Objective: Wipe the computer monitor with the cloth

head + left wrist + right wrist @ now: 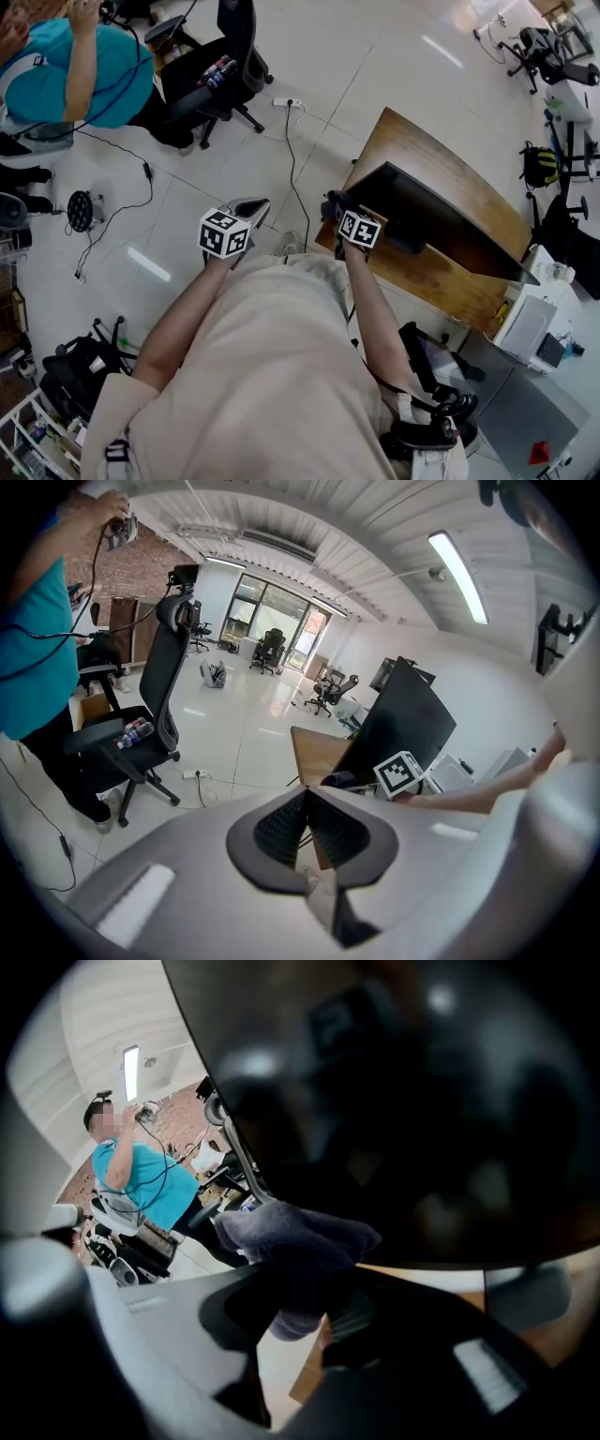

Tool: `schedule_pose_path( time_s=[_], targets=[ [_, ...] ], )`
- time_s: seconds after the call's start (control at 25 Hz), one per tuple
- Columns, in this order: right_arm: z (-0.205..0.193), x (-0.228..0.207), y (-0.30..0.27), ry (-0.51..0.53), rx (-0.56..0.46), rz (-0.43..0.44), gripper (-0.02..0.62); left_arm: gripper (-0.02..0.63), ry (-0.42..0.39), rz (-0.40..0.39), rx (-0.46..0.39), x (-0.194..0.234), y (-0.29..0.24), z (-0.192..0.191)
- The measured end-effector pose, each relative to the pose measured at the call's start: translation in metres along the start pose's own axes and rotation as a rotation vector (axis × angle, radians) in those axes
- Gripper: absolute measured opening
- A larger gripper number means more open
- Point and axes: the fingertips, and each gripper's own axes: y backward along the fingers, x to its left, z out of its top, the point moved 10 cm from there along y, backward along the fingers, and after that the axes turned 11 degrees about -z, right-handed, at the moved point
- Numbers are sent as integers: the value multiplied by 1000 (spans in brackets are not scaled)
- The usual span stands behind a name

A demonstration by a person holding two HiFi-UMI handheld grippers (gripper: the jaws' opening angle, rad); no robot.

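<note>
Two grippers are up, and we judge the wiping barely begun: our right gripper [300, 1321] clamps the dark grey fleecy cloth [302, 1239] at the edge of the flat black computer monitor [442, 221] on the brown wooden desk [427, 277], with most of the screen left to do. Only the left gripper view shows our left gripper [307, 823] pinched together, empty.

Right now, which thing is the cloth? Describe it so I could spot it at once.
Find the wooden desk at the right of the head view, with the black monitor standing on it. At the monitor's left end in that view, the right gripper is clamped on the cloth: a soft, dark grey, fuzzy wad, unlike the hard glossy monitor beside it.
</note>
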Motion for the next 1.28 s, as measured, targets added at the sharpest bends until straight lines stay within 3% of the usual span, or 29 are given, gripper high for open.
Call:
schedule_pose_path(
  time_s=[1.04,1.28],
  targets=[
    [31,15,43,-28,-114,43,118,-2,-27,-23,-44,-10,9,-5],
    [45,22,56,11,-133,34,118,-2,-26,-30,-43,-15,7,-7]
  ],
)
